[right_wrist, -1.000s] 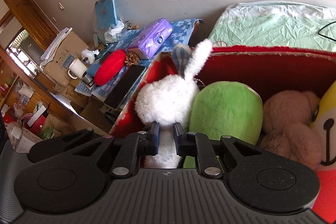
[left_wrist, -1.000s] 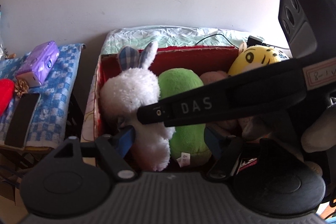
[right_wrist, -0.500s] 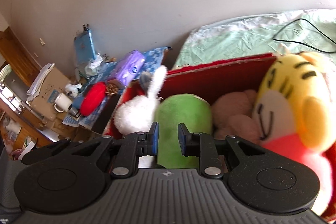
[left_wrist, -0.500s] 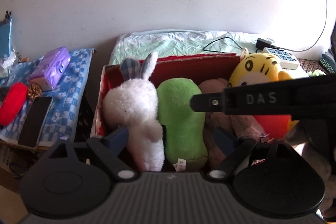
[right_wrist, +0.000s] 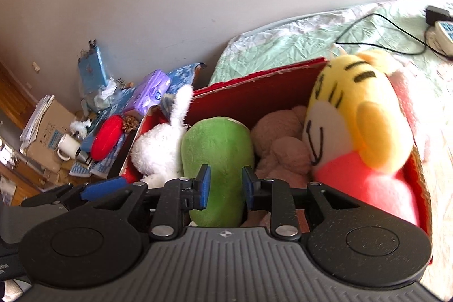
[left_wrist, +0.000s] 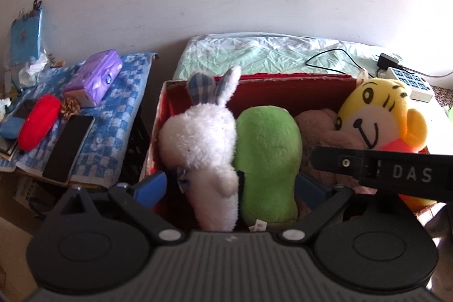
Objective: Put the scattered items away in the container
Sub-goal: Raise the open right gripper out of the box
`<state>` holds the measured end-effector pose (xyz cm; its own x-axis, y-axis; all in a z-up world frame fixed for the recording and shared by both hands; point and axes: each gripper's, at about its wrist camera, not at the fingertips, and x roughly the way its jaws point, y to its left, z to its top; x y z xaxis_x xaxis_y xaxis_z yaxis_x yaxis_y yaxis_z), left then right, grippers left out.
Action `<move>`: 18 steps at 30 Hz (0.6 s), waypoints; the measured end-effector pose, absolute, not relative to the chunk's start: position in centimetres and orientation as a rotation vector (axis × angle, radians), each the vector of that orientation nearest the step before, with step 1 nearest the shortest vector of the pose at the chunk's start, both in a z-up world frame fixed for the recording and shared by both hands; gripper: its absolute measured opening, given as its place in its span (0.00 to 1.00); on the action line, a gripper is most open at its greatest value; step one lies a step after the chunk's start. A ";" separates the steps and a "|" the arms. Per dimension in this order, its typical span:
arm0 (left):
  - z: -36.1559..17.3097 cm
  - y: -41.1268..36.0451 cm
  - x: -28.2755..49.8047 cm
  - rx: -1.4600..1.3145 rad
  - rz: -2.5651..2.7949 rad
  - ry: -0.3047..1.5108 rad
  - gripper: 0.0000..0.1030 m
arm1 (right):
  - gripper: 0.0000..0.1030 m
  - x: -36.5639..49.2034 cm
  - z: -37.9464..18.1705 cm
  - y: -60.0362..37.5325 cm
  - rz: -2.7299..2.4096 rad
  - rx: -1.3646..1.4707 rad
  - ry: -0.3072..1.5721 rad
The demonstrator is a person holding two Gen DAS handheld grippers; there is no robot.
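A: Left wrist view first: the red box [left_wrist: 283,92] sits against the bed [left_wrist: 269,55], packed in a row with the white rabbit [left_wrist: 203,143], the green plush [left_wrist: 269,154], a brown plush [left_wrist: 320,129] and the yellow tiger [left_wrist: 376,115].

B: And the left hand-held gripper [left_wrist: 230,186]?

A: Jaws far apart and still opening; rabbit and green plush show between them, pads pressing on neither. Only this view catches the black phone [left_wrist: 68,149] lying on the blue checked cloth [left_wrist: 119,109], and a black bar marked DAS crossing in front of the tiger.

B: Right wrist view now: the right hand-held gripper [right_wrist: 223,187] has a narrow gap, jaws opening, blue pads in front of the green plush [right_wrist: 218,160], gripping nothing that I can see.

A: Anything extra there?

B: A white mug [right_wrist: 68,145] and a cardboard carton [right_wrist: 48,129] further left, unseen from the other side. The red case [right_wrist: 107,140] and purple tissue pack [right_wrist: 153,92] show in both.
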<state>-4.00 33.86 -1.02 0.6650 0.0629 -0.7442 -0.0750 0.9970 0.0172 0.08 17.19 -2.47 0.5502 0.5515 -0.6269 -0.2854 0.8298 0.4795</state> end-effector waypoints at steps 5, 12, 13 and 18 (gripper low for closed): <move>-1.3 33.9 -3.5 -0.009 0.105 0.872 0.95 | 0.26 -0.6 -2.3 17.1 0.478 0.335 0.830; -1.5 33.5 -3.3 0.018 0.126 0.883 0.96 | 0.32 -1.4 -1.9 17.1 0.462 0.331 0.798; -1.5 33.3 -3.3 0.026 0.128 0.883 0.96 | 0.33 -1.4 -1.8 17.1 0.466 0.333 0.799; -1.4 33.0 -3.4 0.045 0.135 0.894 0.96 | 0.33 -1.9 -1.3 17.3 0.481 0.323 0.804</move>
